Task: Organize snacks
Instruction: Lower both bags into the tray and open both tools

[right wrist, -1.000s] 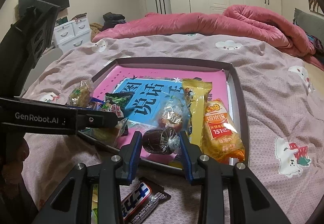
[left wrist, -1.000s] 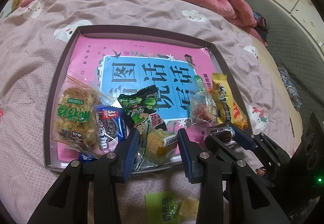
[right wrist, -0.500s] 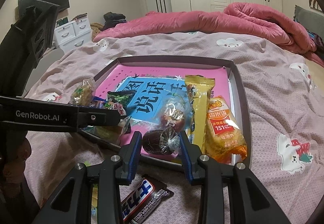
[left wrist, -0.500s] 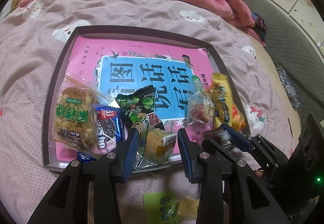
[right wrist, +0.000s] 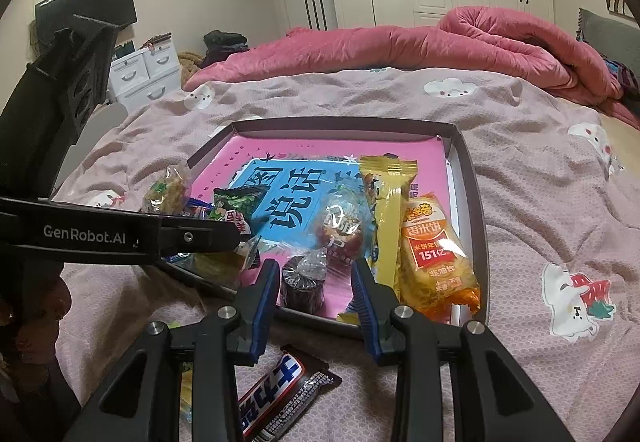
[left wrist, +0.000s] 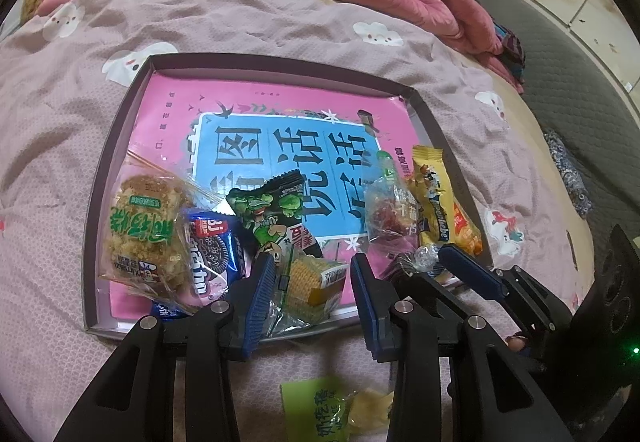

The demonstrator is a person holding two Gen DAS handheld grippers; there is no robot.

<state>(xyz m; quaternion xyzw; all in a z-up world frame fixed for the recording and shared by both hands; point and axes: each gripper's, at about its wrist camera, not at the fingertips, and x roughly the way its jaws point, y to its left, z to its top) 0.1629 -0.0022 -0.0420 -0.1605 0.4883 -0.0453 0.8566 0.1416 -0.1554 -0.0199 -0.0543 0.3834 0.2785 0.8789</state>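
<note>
Between the parted fingers of the right gripper [right wrist: 314,284], untouched, a dark wrapped cake [right wrist: 302,284] lies inside the tray [right wrist: 476,202]; placement seems finished. Left gripper [left wrist: 314,284] is likewise parted, empty. Next, the chocolate bar [right wrist: 280,394] below calls for grasping.

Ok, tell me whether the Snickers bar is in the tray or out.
Out. The Snickers bar lies on the bedspread, outside the tray's near rim.
</note>
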